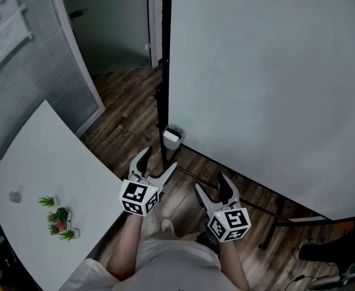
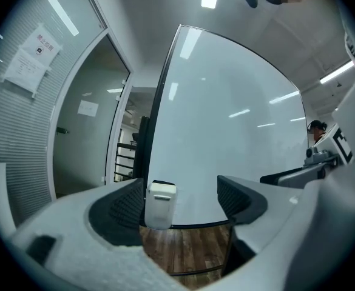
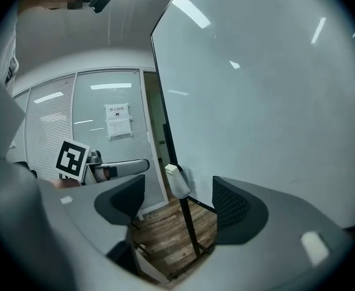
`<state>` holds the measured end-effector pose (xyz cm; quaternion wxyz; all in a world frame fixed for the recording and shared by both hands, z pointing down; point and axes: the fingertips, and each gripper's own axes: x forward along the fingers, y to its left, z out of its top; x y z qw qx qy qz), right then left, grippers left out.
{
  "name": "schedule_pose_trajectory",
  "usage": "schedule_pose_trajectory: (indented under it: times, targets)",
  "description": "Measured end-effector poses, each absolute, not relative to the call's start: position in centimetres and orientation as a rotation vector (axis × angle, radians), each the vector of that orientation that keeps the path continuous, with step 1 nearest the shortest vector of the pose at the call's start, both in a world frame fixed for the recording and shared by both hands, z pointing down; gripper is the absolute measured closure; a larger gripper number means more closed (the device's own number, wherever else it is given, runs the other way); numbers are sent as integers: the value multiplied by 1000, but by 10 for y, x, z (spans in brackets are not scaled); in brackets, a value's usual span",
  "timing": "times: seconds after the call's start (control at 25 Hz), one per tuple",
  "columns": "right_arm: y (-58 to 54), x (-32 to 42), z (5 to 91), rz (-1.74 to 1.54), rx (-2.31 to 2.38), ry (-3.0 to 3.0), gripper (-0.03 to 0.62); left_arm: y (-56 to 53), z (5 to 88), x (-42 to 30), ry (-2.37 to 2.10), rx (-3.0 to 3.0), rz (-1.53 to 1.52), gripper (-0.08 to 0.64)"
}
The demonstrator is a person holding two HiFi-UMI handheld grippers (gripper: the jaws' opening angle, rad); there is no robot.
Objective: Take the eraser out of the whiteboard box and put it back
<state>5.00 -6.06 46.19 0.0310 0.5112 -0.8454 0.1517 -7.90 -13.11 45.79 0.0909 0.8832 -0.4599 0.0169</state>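
Layout in the head view ran as follows. The table (image 1: 37,162) occupied the left side and played no part in the task. The left gripper (image 1: 159,160) came next, its jaws spread wide with nothing pressed between the pads. The box (image 1: 172,137) hung at the lower left corner of the whiteboard (image 1: 268,83), against the dark frame post. It lay directly ahead of the left gripper, near its tips but apart from them. The right gripper (image 1: 210,183) sat further right and closer to the person, likewise released and empty. From it the box lay ahead and off to the left.

In the left gripper view, the box (image 2: 160,204) appeared in the gap between the jaws, offset toward the left pad rather than centred. No contact showed. Its long axis stood upright, with the opening facing up. In the right gripper view, the box (image 3: 178,182) appeared smaller, again framed between the open jaws.

The eraser could not be made out in any view; it was judged to sit inside the box. The left gripper was the nearer of the two. Judged requirement for the reach: advance forward, rise above the rim, then enter from the top along the upright axis.
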Motion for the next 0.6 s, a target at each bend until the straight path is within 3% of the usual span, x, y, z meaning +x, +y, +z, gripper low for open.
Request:
schedule_pose_trajectory:
  times: [0.6]
  targets:
    - [-94,45,447,398,1590,-2644,247,-166,463,-73,-1373,2666,131,201]
